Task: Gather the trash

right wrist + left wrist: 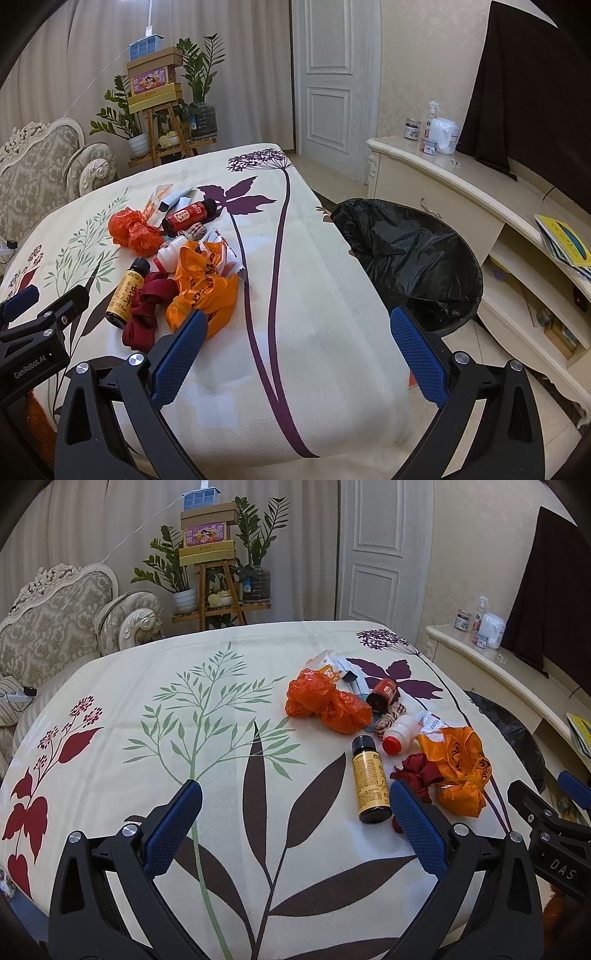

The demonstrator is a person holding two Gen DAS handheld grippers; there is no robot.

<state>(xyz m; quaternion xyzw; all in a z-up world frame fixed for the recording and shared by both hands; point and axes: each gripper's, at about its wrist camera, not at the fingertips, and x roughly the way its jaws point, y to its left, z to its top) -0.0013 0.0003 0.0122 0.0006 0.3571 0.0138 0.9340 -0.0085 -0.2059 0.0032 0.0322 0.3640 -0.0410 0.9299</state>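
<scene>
Trash lies in a pile on the floral tablecloth (229,738): a yellow-label brown bottle (370,781), a white bottle with a red cap (400,734), a red bottle (384,696), two orange plastic bags (327,703) (460,768), a dark red cloth (419,773) and wrappers (332,664). My left gripper (295,797) is open and empty, just short of the yellow-label bottle. My right gripper (299,325) is open and empty over the table's near right edge, its left finger beside the orange bag (201,288). A bin lined with a black bag (410,254) stands right of the table.
A cream sideboard (436,173) with bottles and a jar runs along the right wall behind the bin. A sofa (48,627) stands at the left, a plant stand with boxes (208,554) at the back. A white door (332,74) is behind the table.
</scene>
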